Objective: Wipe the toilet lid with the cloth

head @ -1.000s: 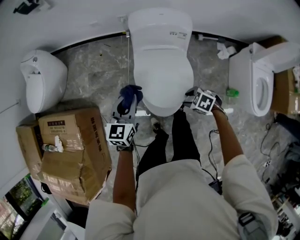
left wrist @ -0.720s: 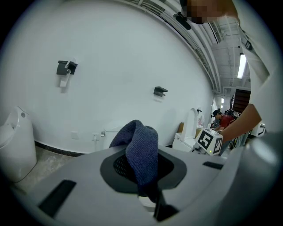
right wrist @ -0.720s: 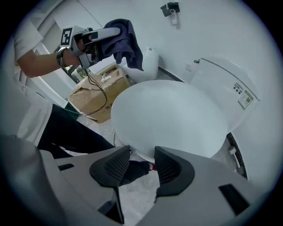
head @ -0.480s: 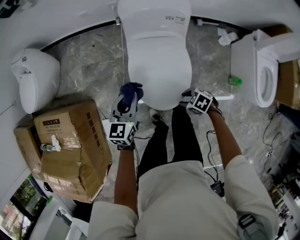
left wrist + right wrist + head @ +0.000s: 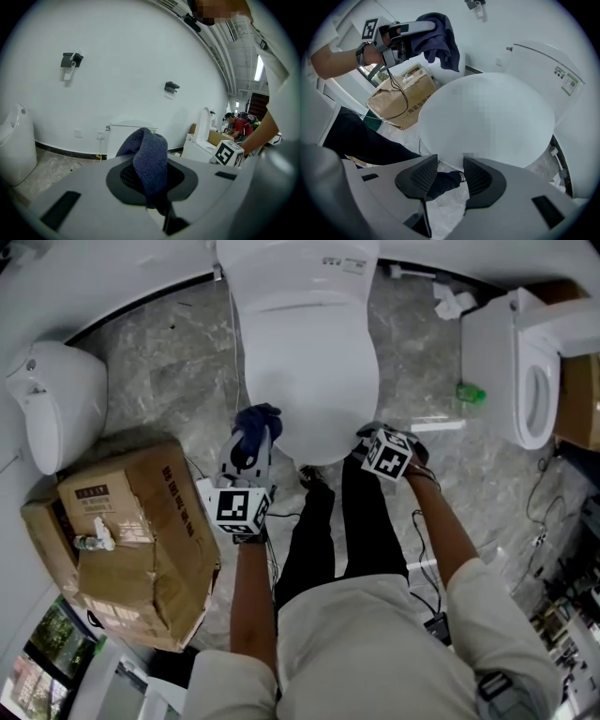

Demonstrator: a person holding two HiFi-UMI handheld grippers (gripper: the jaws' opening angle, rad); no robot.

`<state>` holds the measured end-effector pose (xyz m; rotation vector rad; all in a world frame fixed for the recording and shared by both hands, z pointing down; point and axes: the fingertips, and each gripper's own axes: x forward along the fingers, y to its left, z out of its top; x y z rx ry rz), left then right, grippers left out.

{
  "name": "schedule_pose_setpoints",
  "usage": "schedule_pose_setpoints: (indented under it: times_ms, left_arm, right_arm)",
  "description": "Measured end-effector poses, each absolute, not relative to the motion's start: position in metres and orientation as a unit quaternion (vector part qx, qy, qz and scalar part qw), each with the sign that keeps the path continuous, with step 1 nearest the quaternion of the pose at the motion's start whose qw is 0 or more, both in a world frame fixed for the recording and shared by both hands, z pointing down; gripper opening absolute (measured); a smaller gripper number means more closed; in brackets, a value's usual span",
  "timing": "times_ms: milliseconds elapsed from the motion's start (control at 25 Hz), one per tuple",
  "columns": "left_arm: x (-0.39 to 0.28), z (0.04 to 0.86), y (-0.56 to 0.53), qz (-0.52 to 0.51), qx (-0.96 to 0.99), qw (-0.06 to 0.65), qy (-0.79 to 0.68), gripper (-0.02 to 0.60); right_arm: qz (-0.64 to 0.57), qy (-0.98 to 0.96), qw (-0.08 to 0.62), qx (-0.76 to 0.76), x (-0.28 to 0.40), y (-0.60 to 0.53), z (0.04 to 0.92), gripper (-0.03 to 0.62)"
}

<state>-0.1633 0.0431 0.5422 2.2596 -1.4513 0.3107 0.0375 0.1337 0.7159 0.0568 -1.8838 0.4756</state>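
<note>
Blue cloth [image 5: 258,420] is bunched in your left gripper [image 5: 251,439], just off the front-left edge of the toilet lid [image 5: 305,352]. The head view does not show whether it touches the lid. Your right gripper [image 5: 367,439] is at the lid's front-right edge.

Left gripper view: jaws are clenched on the cloth [image 5: 151,159]. One fold stands above them and a tail hangs below.

Right gripper view: jaws are parted with nothing between them. The lid [image 5: 487,117] is directly ahead, and the cloth [image 5: 438,33] looks clear above its left edge.

Risk, judged:
- The pinch looks narrow, so drag across the lid may pull the cloth free.
- A bunched wad may let the hard jaw tips scrape the lid.
- Your idle right gripper stands in the stroke path at the front edge.
</note>
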Motion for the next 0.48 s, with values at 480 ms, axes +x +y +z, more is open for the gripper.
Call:
schedule_pose_setpoints:
  times_ms: [480]
  left_arm:
    - [-0.159,0.591,0.053,0.123,0.811,0.233,-0.523,0.043]
  right_arm:
    - [0.207,-0.805,0.553,0.058,0.04,0.144,0.763,0.192]
